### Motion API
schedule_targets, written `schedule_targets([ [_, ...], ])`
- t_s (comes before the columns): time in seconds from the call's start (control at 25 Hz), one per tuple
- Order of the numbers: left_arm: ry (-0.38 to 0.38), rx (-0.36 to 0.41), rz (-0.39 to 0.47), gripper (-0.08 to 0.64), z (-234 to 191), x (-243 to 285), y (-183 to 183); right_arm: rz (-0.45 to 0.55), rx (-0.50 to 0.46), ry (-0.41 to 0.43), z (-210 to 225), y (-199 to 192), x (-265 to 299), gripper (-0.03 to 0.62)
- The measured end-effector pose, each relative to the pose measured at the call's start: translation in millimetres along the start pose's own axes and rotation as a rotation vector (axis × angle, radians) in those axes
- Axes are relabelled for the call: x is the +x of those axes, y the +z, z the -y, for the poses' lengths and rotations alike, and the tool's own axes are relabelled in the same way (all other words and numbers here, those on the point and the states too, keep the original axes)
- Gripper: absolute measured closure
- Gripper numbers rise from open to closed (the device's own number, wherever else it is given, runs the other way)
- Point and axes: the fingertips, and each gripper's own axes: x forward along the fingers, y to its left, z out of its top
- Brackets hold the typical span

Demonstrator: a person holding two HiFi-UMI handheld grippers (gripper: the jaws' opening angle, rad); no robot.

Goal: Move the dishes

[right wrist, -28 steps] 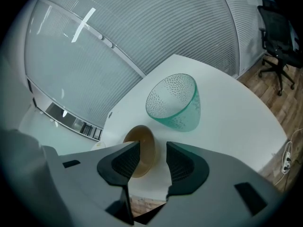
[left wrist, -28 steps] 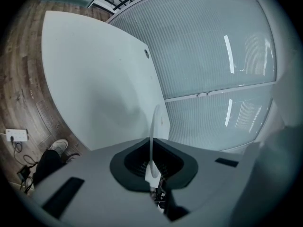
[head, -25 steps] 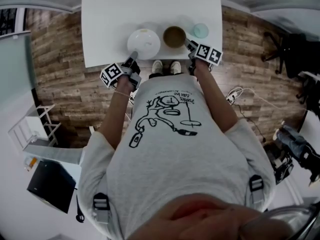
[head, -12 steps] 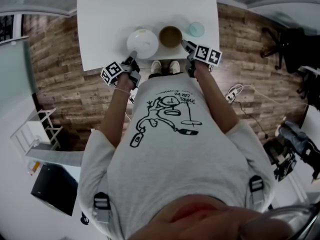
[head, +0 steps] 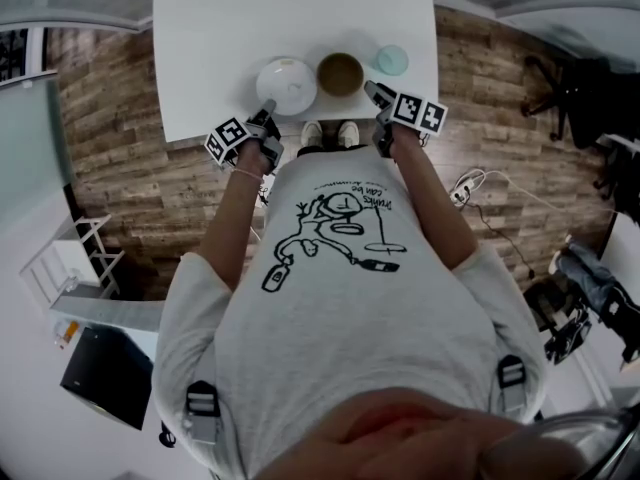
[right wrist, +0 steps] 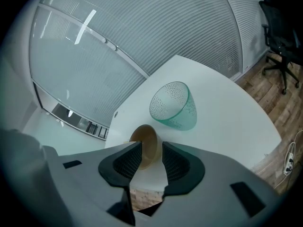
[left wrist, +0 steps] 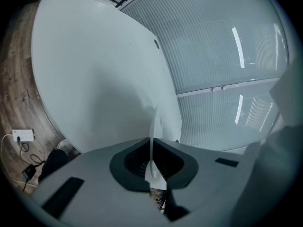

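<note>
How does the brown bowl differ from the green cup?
The brown bowl is opaque; the green cup is see-through and dotted. The bowl's rim sits between the jaws of the right hand-held gripper, which have just been closing; the cup stands free. Both stand upright on the table.

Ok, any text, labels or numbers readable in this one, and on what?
T-shirt: handwritten line over the drawing, too small and warped to read.
Square patterns only, no letters: left marker cube, right marker cube.
No print seen on the white bowl, brown bowl or green cup.
</note>
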Motion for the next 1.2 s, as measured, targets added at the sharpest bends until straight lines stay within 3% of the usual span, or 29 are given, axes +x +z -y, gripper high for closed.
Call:
schedule_targets([
  [0.48, 0.058, 0.024, 0.020, 0.549, -7, 12, 7, 0.000, 0.008, 0.006, 0, 3, -2, 0.439],
  [0.84, 0.158, 0.092, 0.027, 0.537, -13, 16, 5, 0.004, 0.016, 0.010, 9, 7, -8, 0.439],
  [1.2, 0.238, 0.137, 0.026, 0.455, -21, 13, 7, 0.033, 0.042, 0.011, 13, 12, -14, 0.439],
])
